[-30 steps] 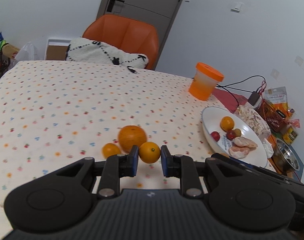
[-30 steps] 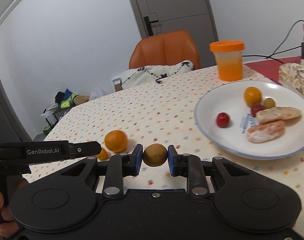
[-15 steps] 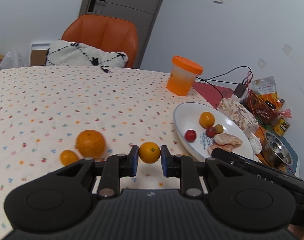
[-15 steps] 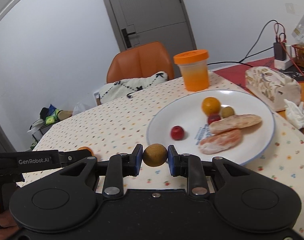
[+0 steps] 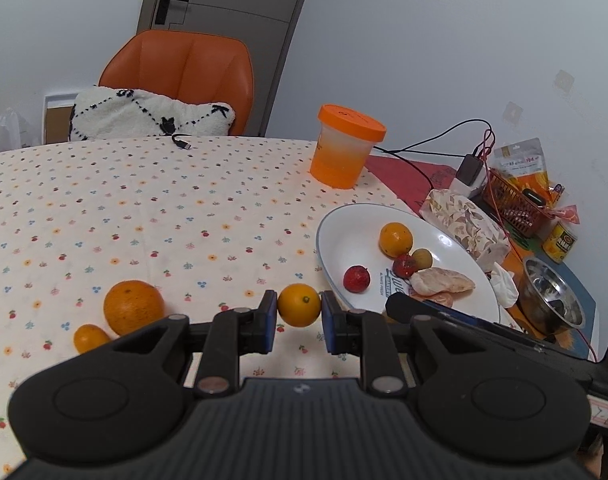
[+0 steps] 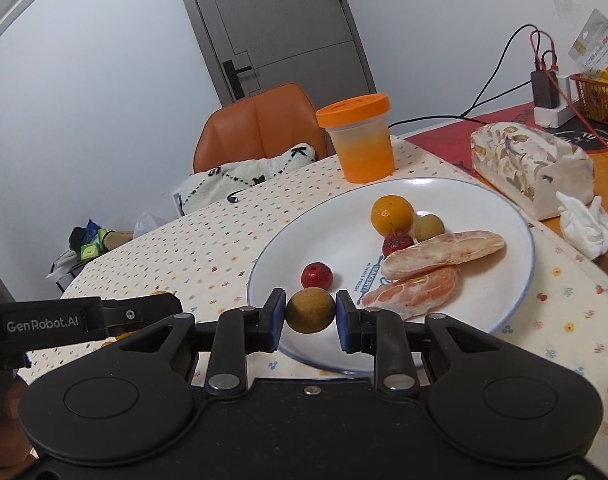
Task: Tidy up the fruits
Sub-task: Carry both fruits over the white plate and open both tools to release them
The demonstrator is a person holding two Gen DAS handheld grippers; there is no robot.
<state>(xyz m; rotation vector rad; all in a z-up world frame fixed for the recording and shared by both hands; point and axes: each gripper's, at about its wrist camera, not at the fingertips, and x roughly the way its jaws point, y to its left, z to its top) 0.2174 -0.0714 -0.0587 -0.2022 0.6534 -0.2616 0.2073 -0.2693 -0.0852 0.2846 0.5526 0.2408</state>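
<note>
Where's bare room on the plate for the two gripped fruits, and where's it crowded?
Plate: bare along the far rim facing the orange cup, and on its left side around the lone red fruit. Crowded centre-right: small orange, peeled segments packed together. Tablecloth between plate and big orange is bare.

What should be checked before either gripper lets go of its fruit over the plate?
1. Left gripper clamps the small orange: ok.
2. Right gripper clamps the brown fruit: ok.
3. Brown fruit over the plate: ok, above its near edge.
4. Small orange over the plate: not ok, it is beside the rim, above the tablecloth.
5. Bare plate area for landing: ok.
</note>
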